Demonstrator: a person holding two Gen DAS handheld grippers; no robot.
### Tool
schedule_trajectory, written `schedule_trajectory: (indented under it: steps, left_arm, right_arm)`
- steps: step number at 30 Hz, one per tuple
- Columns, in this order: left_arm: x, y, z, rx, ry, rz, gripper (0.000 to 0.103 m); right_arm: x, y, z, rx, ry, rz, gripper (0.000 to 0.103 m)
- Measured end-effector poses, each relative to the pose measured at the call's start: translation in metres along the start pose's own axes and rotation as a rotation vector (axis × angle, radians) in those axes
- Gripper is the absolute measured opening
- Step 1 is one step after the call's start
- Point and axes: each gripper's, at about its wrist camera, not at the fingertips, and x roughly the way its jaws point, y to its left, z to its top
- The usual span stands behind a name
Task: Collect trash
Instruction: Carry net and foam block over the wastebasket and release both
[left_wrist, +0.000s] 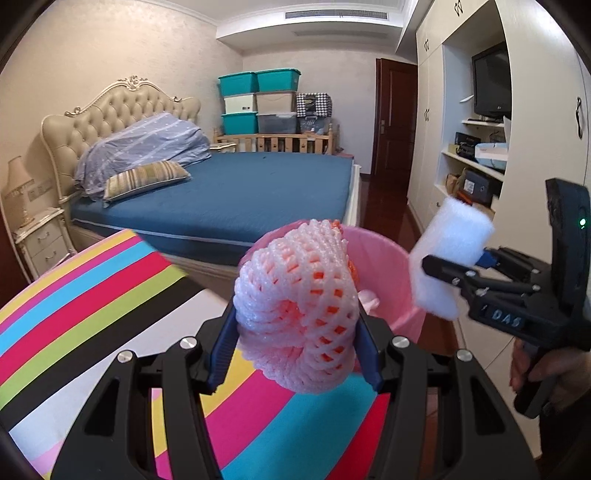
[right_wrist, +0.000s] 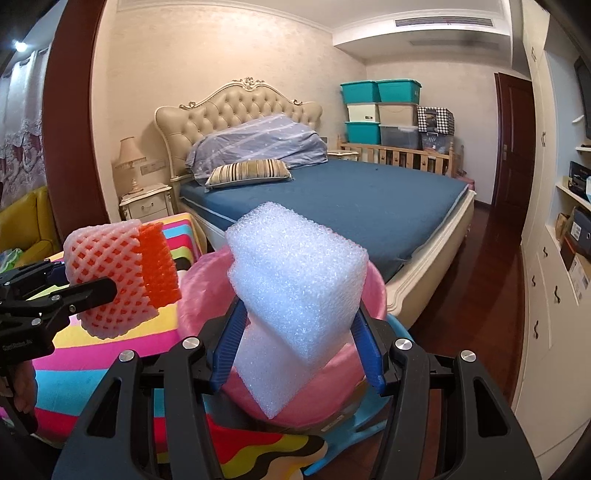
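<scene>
Only right wrist view shows yellow sofa (right_wrist: 26, 221) & lace curtain (right_wrist: 18, 140); left one shows TV (left_wrist: 493, 79). Pink plastic bin (right_wrist: 207, 291) sits beside striped cloth (left_wrist: 92, 295). Right gripper (right_wrist: 295, 343) clamps white foam block (right_wrist: 295, 280), bubbly, squarish, over bin. Left gripper (left_wrist: 295, 347) squeezes pink net sleeve (left_wrist: 295, 306), squashy mesh, near bin rim

A pink foam net (left_wrist: 295, 306), a bulging mesh sleeve with an orange net (right_wrist: 159, 266) poking out of one end, sits clamped between the left jaws, above the striped tabletop's edge, just before the bin. A white foam block (right_wrist: 295, 295), rectangular and tilted, is pinched between the right jaws over the pink bin (left_wrist: 384, 266), which stands beside the tabletop.
</scene>
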Motion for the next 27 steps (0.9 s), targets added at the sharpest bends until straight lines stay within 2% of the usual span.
schedule_trajectory:
  steps: [7, 11, 14, 15, 16, 18, 21, 25, 27]
  left_arm:
    - [0.040, -0.003, 0.028, -0.083, -0.001, -0.052, 0.055]
    - [0.058, 0.000, 0.043, -0.095, -0.012, -0.052, 0.055]
    - [0.071, 0.003, 0.053, -0.111, -0.033, -0.051, 0.059]
    - [0.076, 0.005, 0.056, -0.119, -0.035, -0.060, 0.066]
    - [0.081, 0.008, 0.059, -0.125, -0.038, -0.066, 0.069]
    - [0.085, 0.013, 0.062, -0.128, -0.047, -0.030, 0.088]
    - [0.080, 0.030, 0.059, -0.138, -0.054, 0.028, 0.097]
    - [0.058, 0.058, 0.054, -0.124, -0.077, 0.144, 0.098]
    - [0.043, 0.065, 0.050, -0.104, -0.091, 0.179, 0.098]
  right_arm:
    - [0.029, -0.009, 0.023, -0.029, 0.008, -0.002, 0.054]
    - [0.045, -0.011, 0.034, -0.039, 0.018, -0.001, 0.055]
    - [0.060, -0.014, 0.042, -0.037, 0.032, 0.029, 0.057]
    - [0.065, -0.016, 0.043, -0.037, 0.037, 0.042, 0.058]
    - [0.070, -0.017, 0.045, -0.039, 0.036, 0.052, 0.068]
    - [0.076, -0.023, 0.051, -0.033, 0.019, 0.069, 0.081]
    - [0.071, -0.030, 0.056, -0.007, 0.003, 0.058, 0.081]
    - [0.049, -0.028, 0.060, -0.008, -0.025, 0.036, 0.081]
    - [0.036, -0.025, 0.061, -0.011, -0.027, 0.014, 0.083]
